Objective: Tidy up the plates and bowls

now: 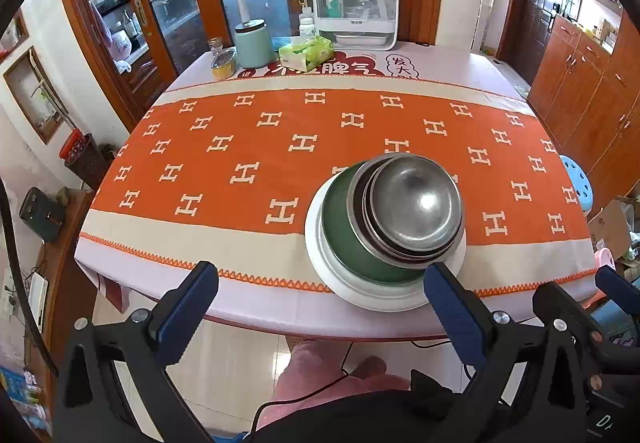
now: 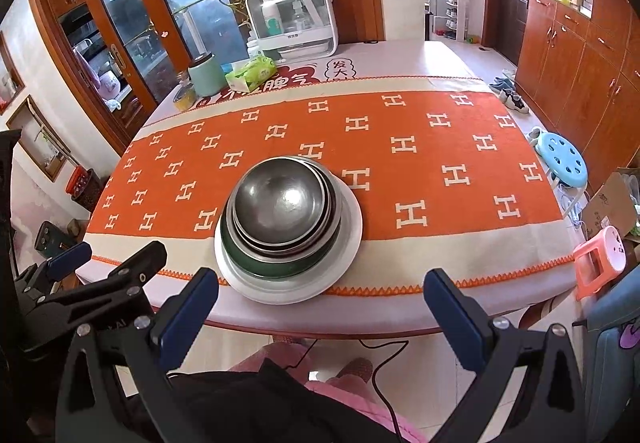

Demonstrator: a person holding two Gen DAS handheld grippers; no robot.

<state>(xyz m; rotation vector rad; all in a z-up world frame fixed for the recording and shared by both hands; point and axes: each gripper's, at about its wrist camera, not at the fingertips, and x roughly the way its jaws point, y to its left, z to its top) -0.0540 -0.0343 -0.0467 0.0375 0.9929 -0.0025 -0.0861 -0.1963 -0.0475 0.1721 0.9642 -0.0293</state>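
One stack stands near the table's front edge: a white plate (image 1: pixel 352 291) (image 2: pixel 348 243) at the bottom, a green bowl (image 1: pixel 344 231) (image 2: pixel 256 265) on it, and nested steel bowls (image 1: pixel 416 203) (image 2: pixel 280 199) on top. My left gripper (image 1: pixel 320 307) hangs open in front of the table edge, its right finger just before the plate's rim. My right gripper (image 2: pixel 320 307) is open too, held back from the edge with the stack ahead and slightly left. Neither holds anything. In the right wrist view the left gripper (image 2: pixel 100 263) shows at the lower left.
An orange runner (image 1: pixel 280 147) with white H marks covers the table. At the far end stand a mint canister (image 1: pixel 251 45), a tissue pack (image 1: pixel 306 53), a yellow tin (image 1: pixel 223 65) and a white storage box (image 1: pixel 355 5). A blue stool (image 2: pixel 562 157) and a pink stool (image 2: pixel 600 259) stand to the right.
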